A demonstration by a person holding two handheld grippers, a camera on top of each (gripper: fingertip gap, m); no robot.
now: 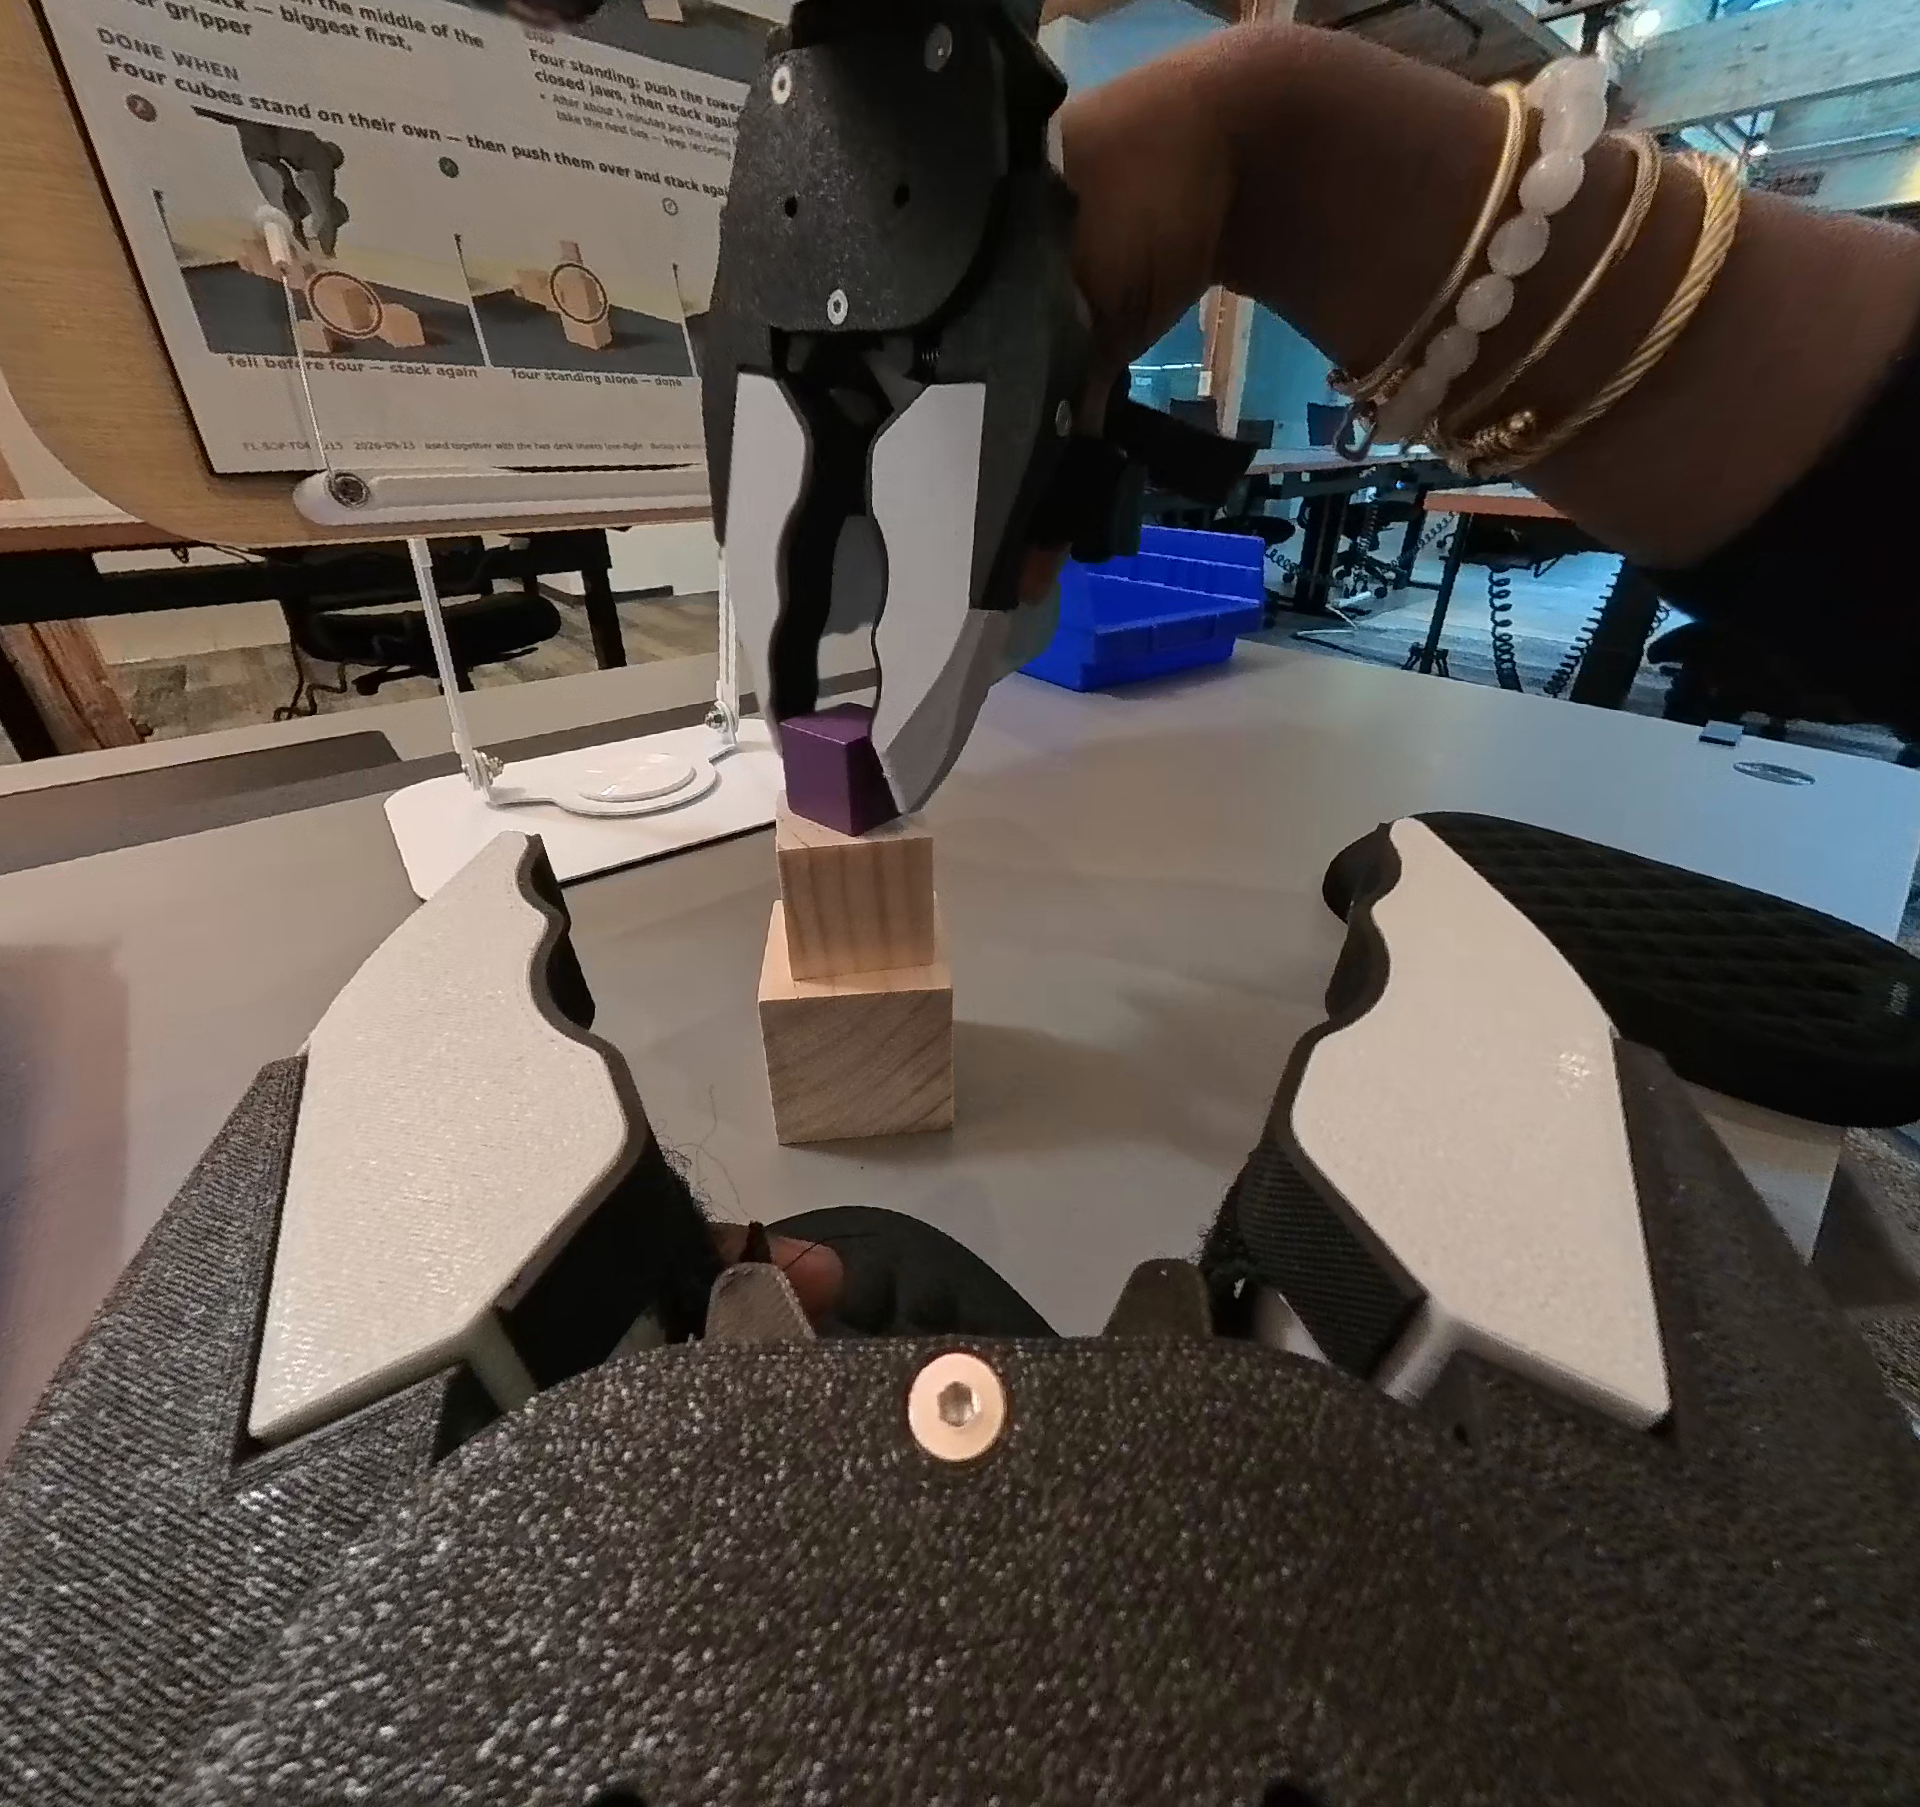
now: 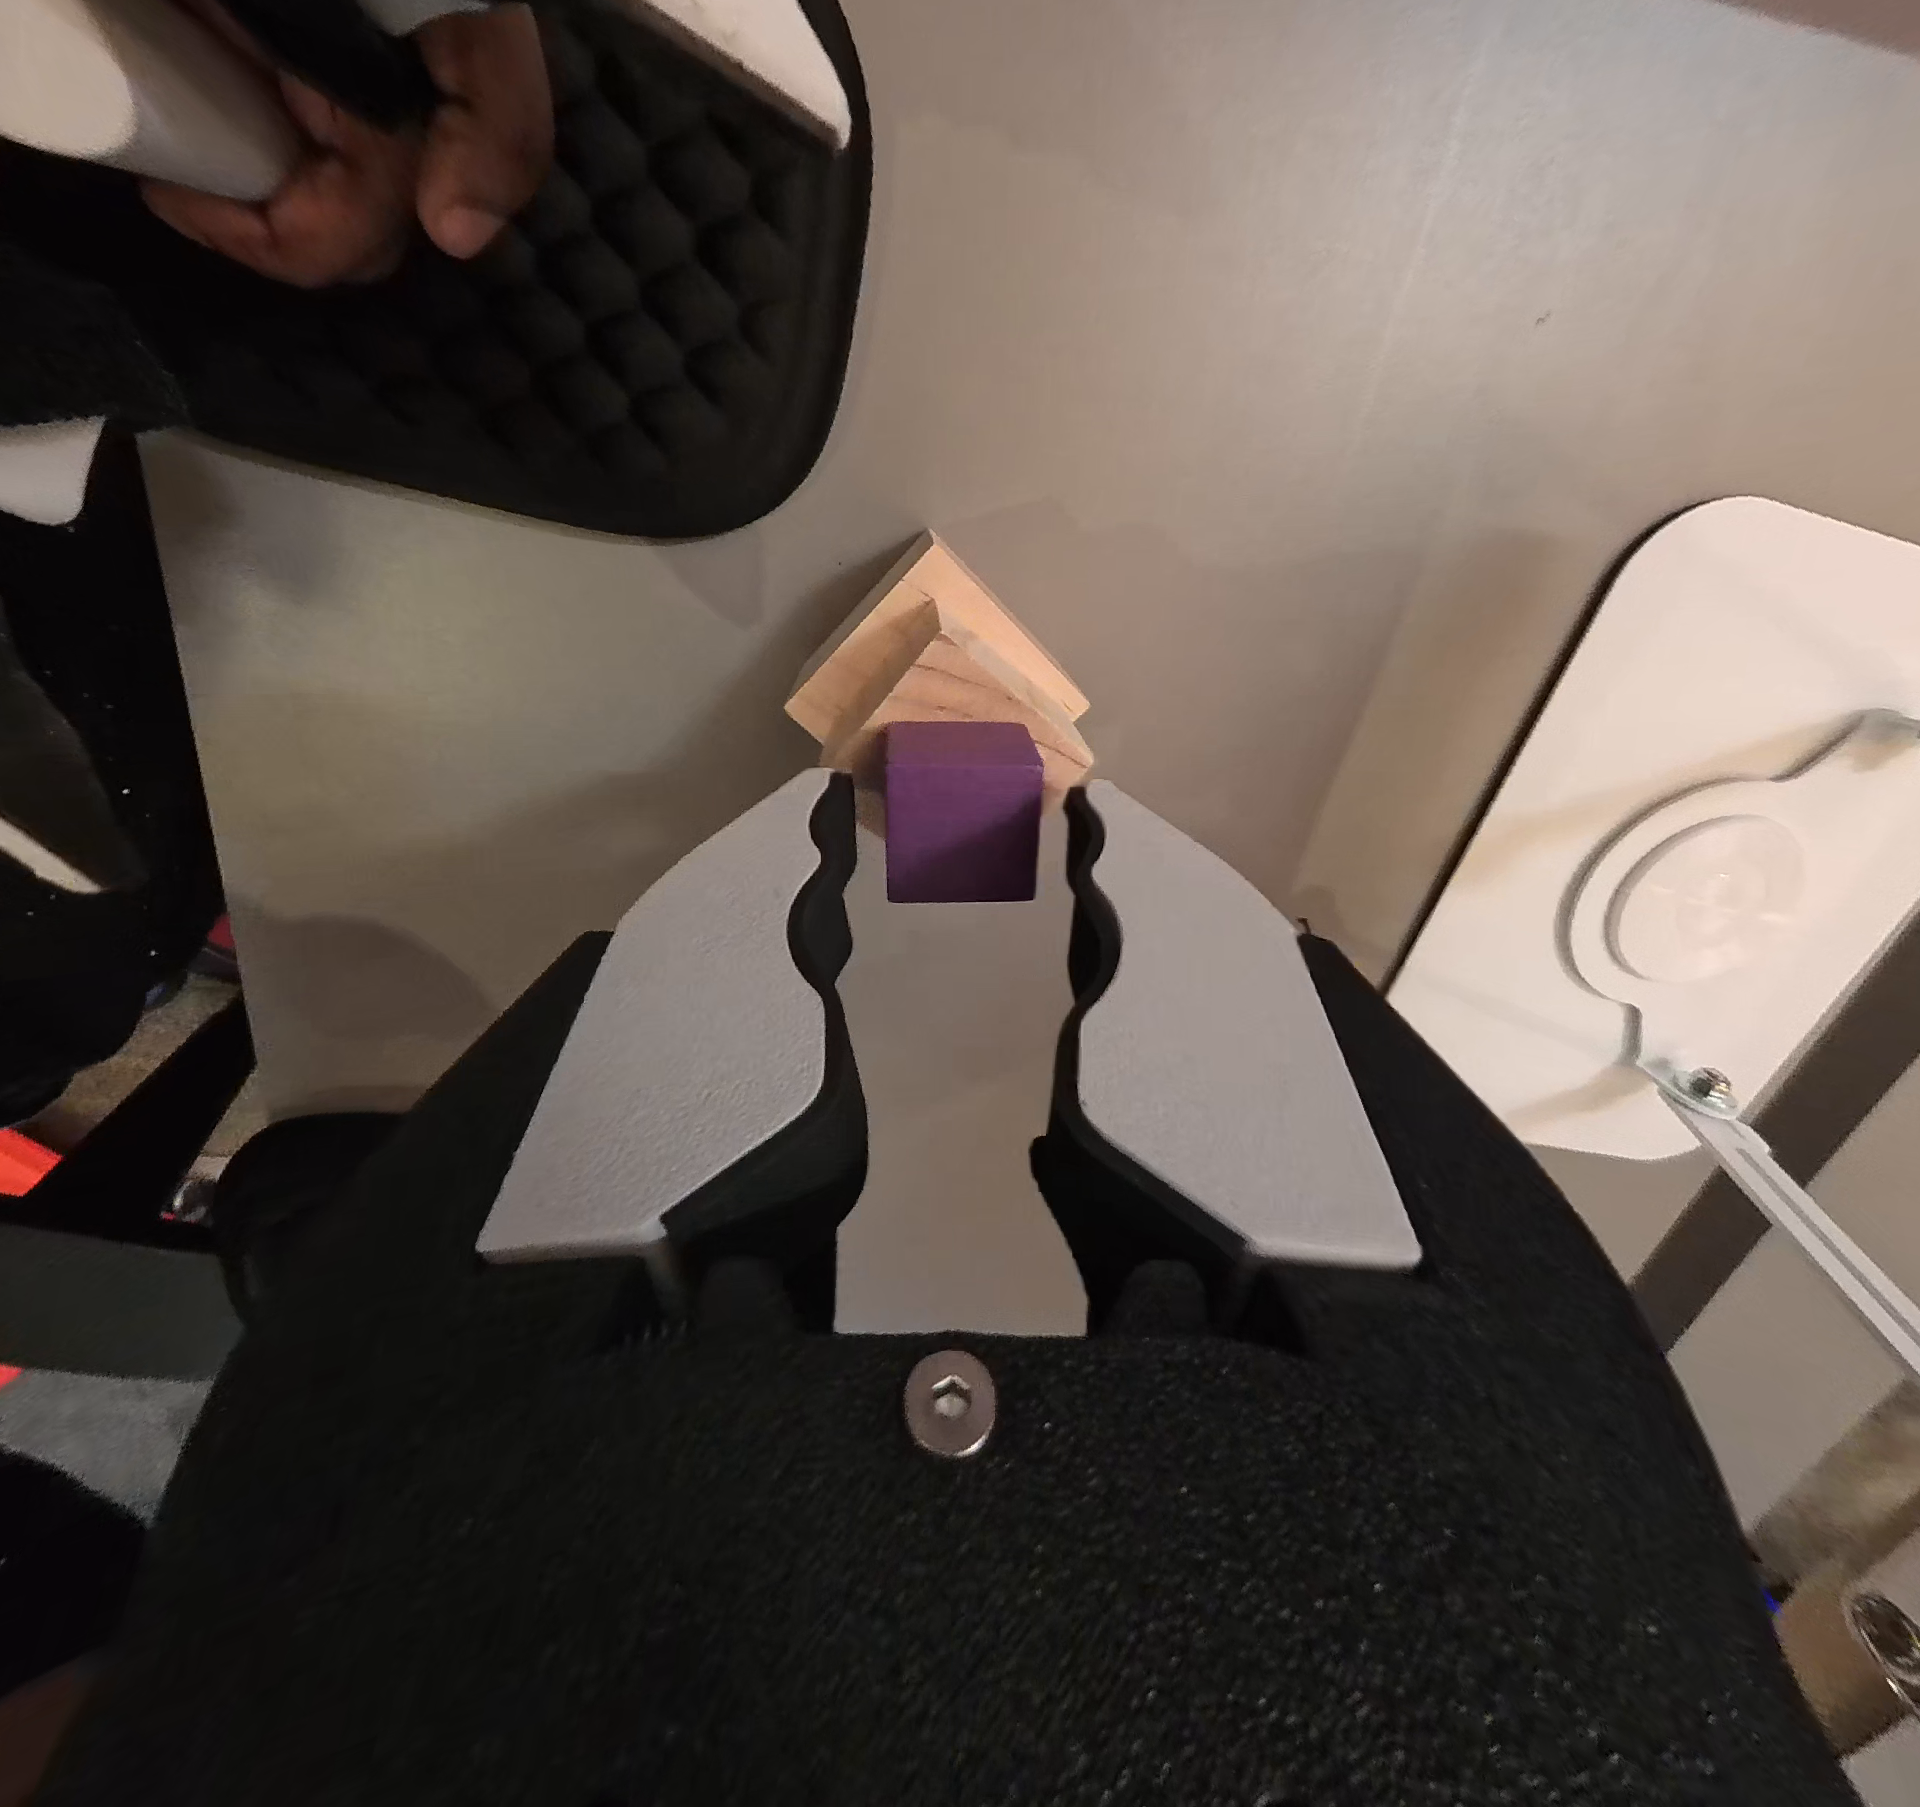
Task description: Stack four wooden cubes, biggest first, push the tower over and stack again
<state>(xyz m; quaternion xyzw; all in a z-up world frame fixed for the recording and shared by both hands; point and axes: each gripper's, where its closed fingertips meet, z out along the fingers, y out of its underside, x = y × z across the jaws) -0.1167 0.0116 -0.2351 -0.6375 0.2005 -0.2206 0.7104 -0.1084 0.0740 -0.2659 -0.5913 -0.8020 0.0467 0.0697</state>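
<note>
A small purple cube (image 1: 836,770) sits on top of two stacked wooden cubes, a smaller one (image 1: 857,895) on a larger one (image 1: 857,1051), on the grey table (image 1: 1195,874). My right gripper (image 1: 847,760) comes down from above around the purple cube. In the right wrist view the cube (image 2: 961,827) stands between the right gripper's (image 2: 956,786) pads with a gap on each side, so the gripper is open. My left gripper (image 1: 956,838) is wide open and empty, low at the table, with the stack just ahead of its fingers.
A blue bin (image 1: 1153,614) stands at the back of the table. A white stand base (image 1: 623,791) lies behind the stack and carries an instruction board (image 1: 364,199). A person's arm with bracelets (image 1: 1507,251) reaches in from the right. Left tips to right tips: about 8 cm.
</note>
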